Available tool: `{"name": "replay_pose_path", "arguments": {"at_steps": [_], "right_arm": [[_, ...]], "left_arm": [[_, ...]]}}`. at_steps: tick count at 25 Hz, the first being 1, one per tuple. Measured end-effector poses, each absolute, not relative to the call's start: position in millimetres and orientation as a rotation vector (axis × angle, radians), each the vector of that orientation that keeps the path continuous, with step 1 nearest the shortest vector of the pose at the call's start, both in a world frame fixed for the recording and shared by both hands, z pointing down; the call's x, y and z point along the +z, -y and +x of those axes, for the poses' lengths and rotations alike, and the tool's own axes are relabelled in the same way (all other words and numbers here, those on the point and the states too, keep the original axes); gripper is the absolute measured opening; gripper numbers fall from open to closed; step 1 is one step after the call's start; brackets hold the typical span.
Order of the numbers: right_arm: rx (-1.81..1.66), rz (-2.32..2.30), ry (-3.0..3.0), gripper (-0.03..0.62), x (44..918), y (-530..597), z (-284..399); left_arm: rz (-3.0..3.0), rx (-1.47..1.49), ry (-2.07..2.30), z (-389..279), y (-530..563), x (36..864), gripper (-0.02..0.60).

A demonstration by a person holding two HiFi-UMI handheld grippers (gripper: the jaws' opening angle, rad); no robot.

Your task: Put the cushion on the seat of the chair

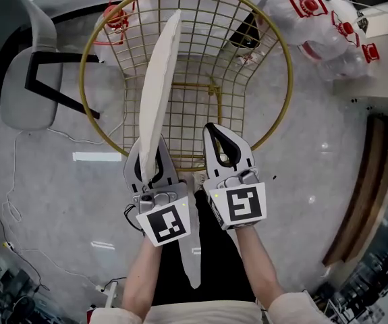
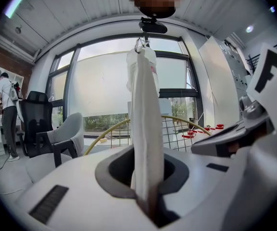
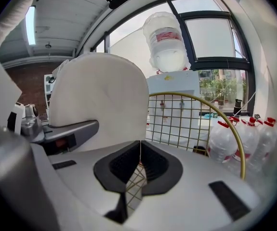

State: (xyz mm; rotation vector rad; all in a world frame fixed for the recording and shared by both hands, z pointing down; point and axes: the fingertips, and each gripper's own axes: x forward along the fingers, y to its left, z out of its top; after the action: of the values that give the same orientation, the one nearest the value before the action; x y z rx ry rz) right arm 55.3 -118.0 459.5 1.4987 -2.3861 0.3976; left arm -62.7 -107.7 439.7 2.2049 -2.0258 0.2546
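- The left gripper is pinching the cushion. In its own view the white fabric runs straight up out of the jaws, which press on it from both sides.
- From the head view I only get the cushion edge-on, as a thin pale blade standing over the chair. It isn't lying flat on the seat. Its full round face shows only in the right gripper view, and there the edge of that gripper's own body cuts it off.
- One end of the cushion crosses the gold hoop of the chair back. The other end hangs between the person's forearms, past the marker cubes. I can't tell whether any of it touches the wire seat, because the grippers cover that part.
- The right gripper sits just beside the left one, over the front of the seat. Its tips are pressed together with nothing between them. Only a sliver of gold mesh shows through the gap further back.
- The chair legs are hidden under the seat and the grippers.
- Water bottles with red caps sit at the top right, partly cropped by the frame.
- A grey armchair stands to the left of the chair, well apart from it.
- At the far left of the left gripper view a person is too small to make out clearly.
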Motion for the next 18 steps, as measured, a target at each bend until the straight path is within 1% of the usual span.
{"name": "replay_pose_path", "arguments": {"at_steps": [5,8,12,18], "right_arm": [[0.388,1.490,2.379,0.018,461.9,116.6,55.6],[0.393,1.500,2.389,0.018,454.2,116.0,58.1],[0.425,1.537,2.424,0.018,430.9,115.6,62.4],[0.478,1.538,2.472,0.018,421.9,105.5,61.8]], "left_arm": [[2.184,0.247,2.030,-63.8,107.2,438.8,0.050],[2.195,0.151,1.987,-62.8,107.4,429.9,0.050],[2.161,-0.138,1.822,-66.8,108.5,415.8,0.050],[1.873,-0.615,1.414,-68.8,106.0,429.1,0.049]]}}
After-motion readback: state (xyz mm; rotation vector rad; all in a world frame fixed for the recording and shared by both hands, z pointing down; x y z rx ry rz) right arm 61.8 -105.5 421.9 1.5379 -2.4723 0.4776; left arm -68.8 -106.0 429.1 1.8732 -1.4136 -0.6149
